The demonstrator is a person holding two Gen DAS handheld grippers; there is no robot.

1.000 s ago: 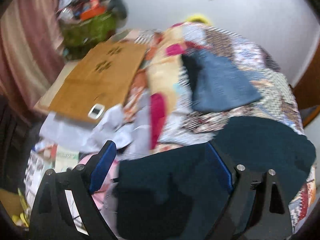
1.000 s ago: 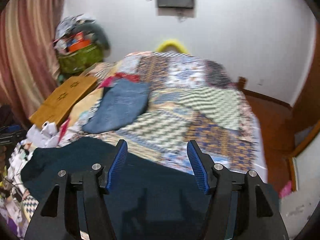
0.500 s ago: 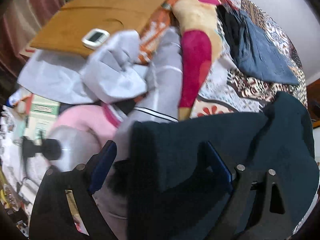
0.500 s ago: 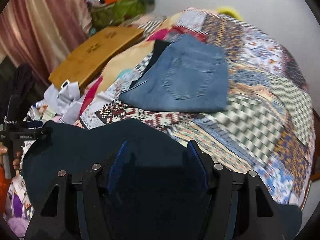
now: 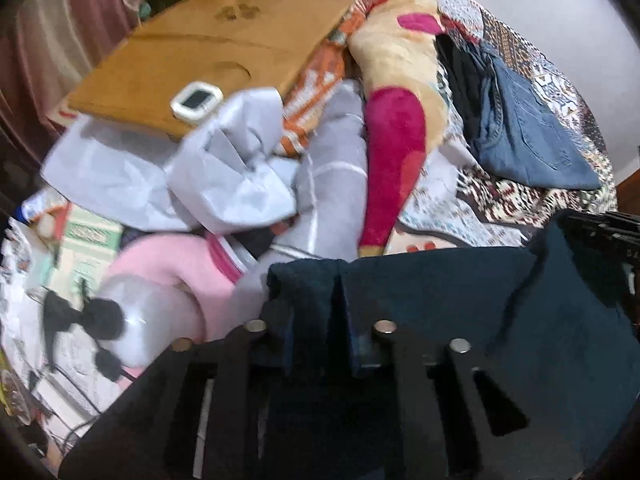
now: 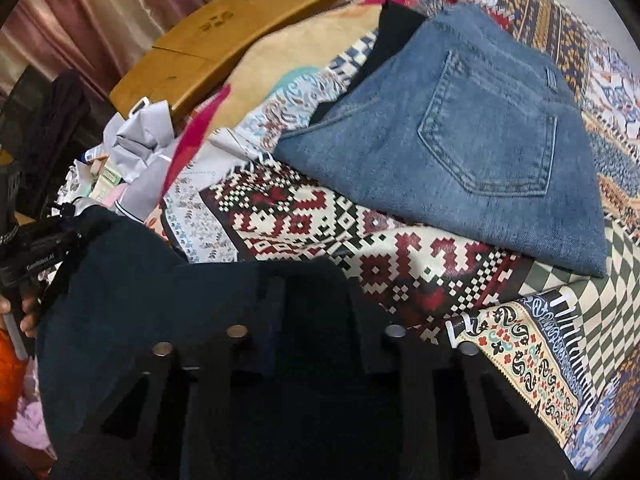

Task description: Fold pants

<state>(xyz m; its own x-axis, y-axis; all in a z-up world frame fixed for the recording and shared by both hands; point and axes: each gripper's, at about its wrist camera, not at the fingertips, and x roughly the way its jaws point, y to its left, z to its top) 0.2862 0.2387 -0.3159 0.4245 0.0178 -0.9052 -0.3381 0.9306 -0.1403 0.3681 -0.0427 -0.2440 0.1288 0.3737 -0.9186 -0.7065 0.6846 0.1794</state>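
I see my left hand-held gripper (image 5: pixel 320 312) and right hand-held gripper (image 6: pixel 316 312), jaws just closed, each clamped on the dark pants (image 5: pixel 460 300) lying near on the patchwork bed (image 6: pixel 320 224).

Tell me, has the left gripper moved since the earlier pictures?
Yes. The left gripper has come down toward the bed: the wooden board fills more of its view now. Its jaws have just closed on the dark pants.

left gripper (image 5: pixel 320 304): jaws have just closed, pinching a fold of the dark pants (image 5: pixel 460 300)
right gripper (image 6: pixel 316 320): came lower, jaws just closed on the pants
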